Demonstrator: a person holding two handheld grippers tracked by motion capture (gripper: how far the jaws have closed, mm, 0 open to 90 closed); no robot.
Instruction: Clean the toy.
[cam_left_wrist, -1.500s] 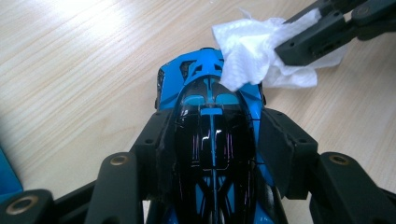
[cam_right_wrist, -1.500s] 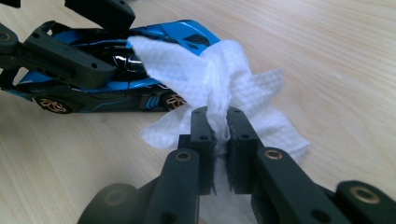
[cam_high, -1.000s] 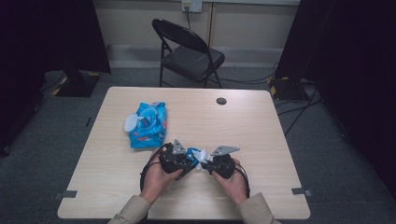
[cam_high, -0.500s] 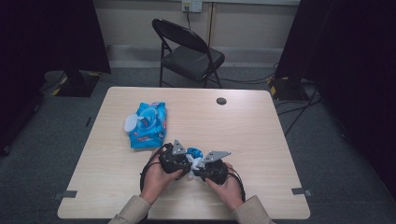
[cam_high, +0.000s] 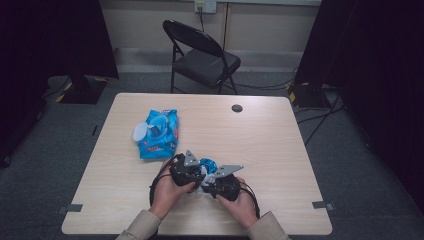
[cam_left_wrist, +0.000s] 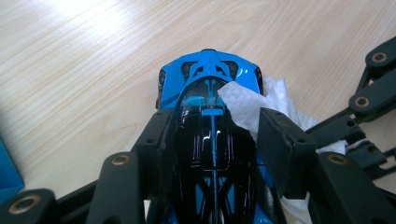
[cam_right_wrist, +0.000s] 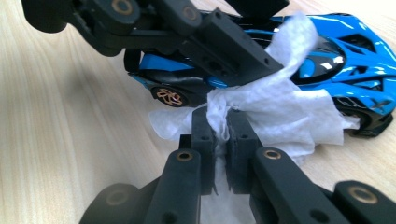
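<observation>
Low in the high view, at centre, the left gripper (cam_high: 196, 172) clamps the blue toy car (cam_left_wrist: 212, 140) by its flanks; the right gripper (cam_right_wrist: 221, 133) pinches a white wet wipe (cam_right_wrist: 280, 112) draped over the car's side, so wiping looks under way, with the roof and nose apparently left to do; the right gripper view shows a gold wheel (cam_right_wrist: 169, 96) that the high view cannot resolve; farther up the worktop (cam_high: 280, 135), at centre left, lies the wipes pack (cam_high: 157, 132).

Blue-black toy car (cam_left_wrist: 212, 140), white wipe (cam_right_wrist: 275, 112) draped
</observation>
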